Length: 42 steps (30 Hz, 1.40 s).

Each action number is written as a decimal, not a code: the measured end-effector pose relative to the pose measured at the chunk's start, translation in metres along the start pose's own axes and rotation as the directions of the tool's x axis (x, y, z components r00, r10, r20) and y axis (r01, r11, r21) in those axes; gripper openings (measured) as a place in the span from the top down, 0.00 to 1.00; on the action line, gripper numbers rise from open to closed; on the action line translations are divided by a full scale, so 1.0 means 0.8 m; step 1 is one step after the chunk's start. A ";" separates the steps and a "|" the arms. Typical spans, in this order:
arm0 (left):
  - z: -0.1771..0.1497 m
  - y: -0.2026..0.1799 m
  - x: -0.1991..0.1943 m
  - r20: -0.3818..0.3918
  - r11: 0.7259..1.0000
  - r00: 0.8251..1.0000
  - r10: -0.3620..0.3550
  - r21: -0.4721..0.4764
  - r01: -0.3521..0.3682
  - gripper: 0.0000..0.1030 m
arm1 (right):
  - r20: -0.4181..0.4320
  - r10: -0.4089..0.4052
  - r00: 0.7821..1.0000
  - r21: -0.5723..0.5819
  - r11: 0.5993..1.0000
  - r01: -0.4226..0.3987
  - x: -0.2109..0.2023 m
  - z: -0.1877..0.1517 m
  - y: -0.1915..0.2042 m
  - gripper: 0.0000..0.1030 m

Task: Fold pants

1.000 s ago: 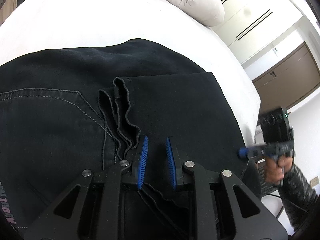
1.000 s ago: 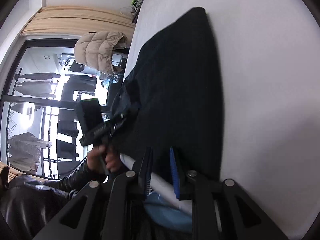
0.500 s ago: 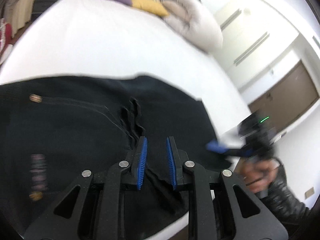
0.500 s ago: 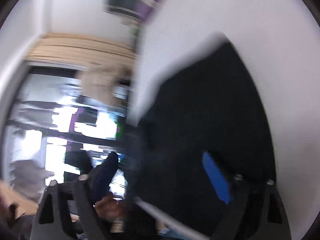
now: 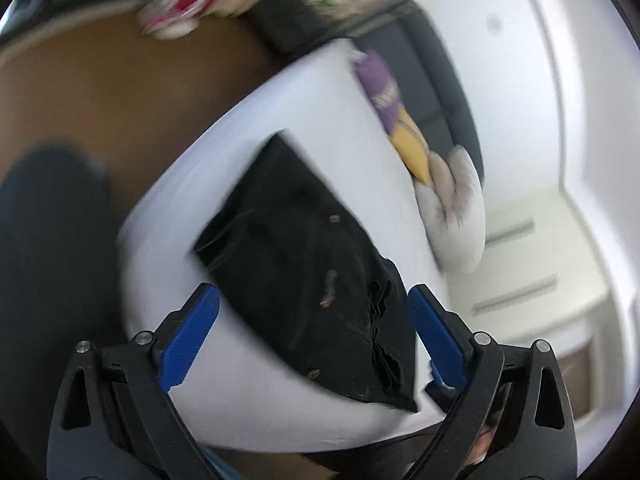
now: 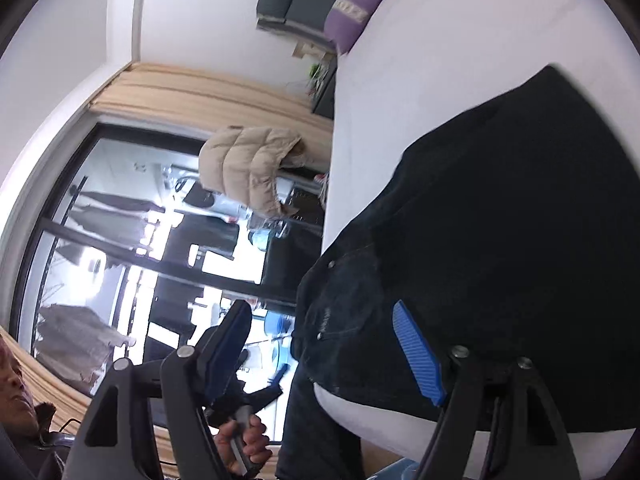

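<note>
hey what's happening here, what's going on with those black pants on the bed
A person with a handheld gripper in each hand is folding black pants on a white bed. Right now the pants lie folded into a compact rectangle near the bed's edge, with nothing gripping them. The left gripper and right gripper are both open, raised off the fabric. Purple and yellow pillows sit at the far end.

No text can be read; print on the purple pillow and pants is blurred.
</note>
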State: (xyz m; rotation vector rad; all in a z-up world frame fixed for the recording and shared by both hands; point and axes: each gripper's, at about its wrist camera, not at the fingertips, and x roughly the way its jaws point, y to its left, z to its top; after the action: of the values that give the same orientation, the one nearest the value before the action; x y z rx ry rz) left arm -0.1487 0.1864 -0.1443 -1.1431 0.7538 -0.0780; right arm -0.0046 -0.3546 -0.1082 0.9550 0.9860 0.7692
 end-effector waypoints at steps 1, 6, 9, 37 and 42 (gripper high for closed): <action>0.002 0.012 0.001 -0.006 0.999 1.000 -0.016 -0.052 0.016 0.07 | -0.013 0.005 1.000 0.000 1.000 -0.005 0.009 -0.001 0.002 0.25; -0.005 0.029 0.019 -0.030 0.995 0.999 -0.044 -0.096 0.041 0.07 | -0.060 0.026 0.998 -0.008 1.000 -0.026 0.039 -0.015 0.012 0.25; -0.007 0.044 0.036 -0.057 0.985 0.995 -0.078 -0.160 0.068 0.07 | -0.073 0.031 0.997 0.000 1.000 -0.031 0.036 -0.021 0.007 0.25; 0.048 -0.075 0.087 -0.078 0.990 0.996 -0.043 0.131 0.053 0.78 | -0.287 -0.284 0.915 0.018 0.953 0.301 0.130 0.020 -0.054 0.90; 0.038 -0.134 0.098 -0.089 0.957 0.996 -0.019 0.288 0.044 0.78 | -0.258 -0.255 0.932 0.090 0.954 0.286 0.116 0.014 -0.088 1.00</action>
State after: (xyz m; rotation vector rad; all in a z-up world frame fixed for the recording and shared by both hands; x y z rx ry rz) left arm -0.0385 0.1299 -0.0875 -0.8759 0.7717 -0.2579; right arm 0.0472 -0.3045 -0.2003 0.8201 1.3649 0.6040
